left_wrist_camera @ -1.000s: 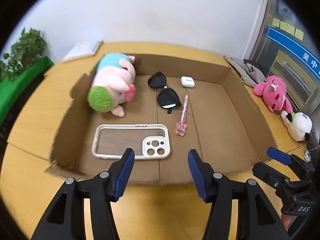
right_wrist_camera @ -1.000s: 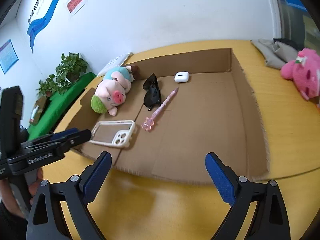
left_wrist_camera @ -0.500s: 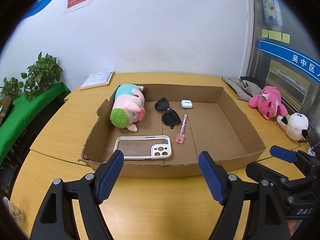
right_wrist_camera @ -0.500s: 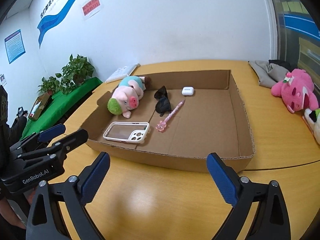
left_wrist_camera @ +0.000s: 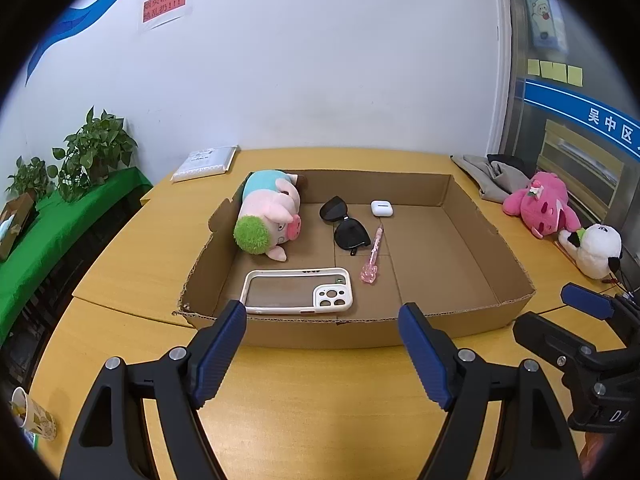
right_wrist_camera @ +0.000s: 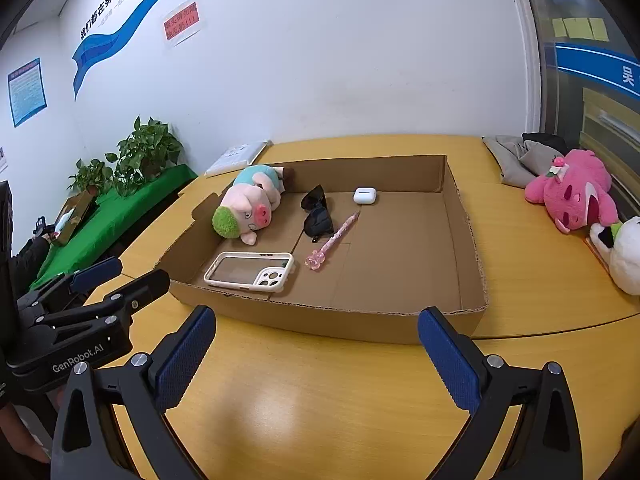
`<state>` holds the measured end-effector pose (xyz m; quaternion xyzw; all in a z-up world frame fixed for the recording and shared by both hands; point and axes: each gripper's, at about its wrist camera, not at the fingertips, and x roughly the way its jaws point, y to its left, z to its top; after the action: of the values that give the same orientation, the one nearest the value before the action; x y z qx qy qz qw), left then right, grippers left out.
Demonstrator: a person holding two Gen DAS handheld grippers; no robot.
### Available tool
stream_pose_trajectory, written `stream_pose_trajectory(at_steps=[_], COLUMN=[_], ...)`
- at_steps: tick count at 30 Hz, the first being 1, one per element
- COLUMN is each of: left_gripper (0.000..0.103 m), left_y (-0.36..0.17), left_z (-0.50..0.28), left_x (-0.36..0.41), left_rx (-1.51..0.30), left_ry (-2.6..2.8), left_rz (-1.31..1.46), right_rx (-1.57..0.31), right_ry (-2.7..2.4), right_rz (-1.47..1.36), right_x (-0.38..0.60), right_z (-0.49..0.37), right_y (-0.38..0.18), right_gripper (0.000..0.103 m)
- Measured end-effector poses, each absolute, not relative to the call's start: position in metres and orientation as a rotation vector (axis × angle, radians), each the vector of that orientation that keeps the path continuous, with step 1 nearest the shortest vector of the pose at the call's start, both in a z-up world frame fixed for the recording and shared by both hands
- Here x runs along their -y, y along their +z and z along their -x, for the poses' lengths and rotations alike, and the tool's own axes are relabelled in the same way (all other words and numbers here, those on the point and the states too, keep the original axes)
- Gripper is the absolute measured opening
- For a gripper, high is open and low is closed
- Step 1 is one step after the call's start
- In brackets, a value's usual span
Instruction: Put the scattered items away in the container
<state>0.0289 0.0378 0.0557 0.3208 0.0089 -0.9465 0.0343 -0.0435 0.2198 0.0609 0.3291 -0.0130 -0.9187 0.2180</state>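
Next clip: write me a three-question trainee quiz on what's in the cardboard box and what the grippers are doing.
1. True or false: the phone case lies inside the cardboard box.
2. Which lies nearest the box's far wall? A. earbuds case B. pink pen C. phone case
3. Name what either gripper holds: left gripper, right gripper.

Key: 1. True. 2. A. 3. Nothing; both are open over the table in front of the box.

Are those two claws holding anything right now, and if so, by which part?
Nothing is held. The left claw and the right claw both stand open over the bare table, short of the cardboard box.
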Motion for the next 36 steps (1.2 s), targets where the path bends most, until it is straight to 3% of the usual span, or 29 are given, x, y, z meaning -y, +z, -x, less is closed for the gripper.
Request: stream_pose_trajectory(at_steps=[16, 36], left_gripper=[0.078, 0.079], left_y=[0.045, 0.037], left_z=[-0.017, -0.012], left_x=[-0.041, -0.046], left_rx=[0.045, 0.003], left_ry=[-2.932, -2.89], left_rz=[-1.067, -1.096], right_rx=[0.07, -0.034], right_ry=[-2.568, -2.547], right_rz=[-0.946, -0.959], right_x=[-0.22, -0.219], right_z=[0.05, 0.058], right_y=[0.051, 0.045], right_gripper=[0.103, 0.103])
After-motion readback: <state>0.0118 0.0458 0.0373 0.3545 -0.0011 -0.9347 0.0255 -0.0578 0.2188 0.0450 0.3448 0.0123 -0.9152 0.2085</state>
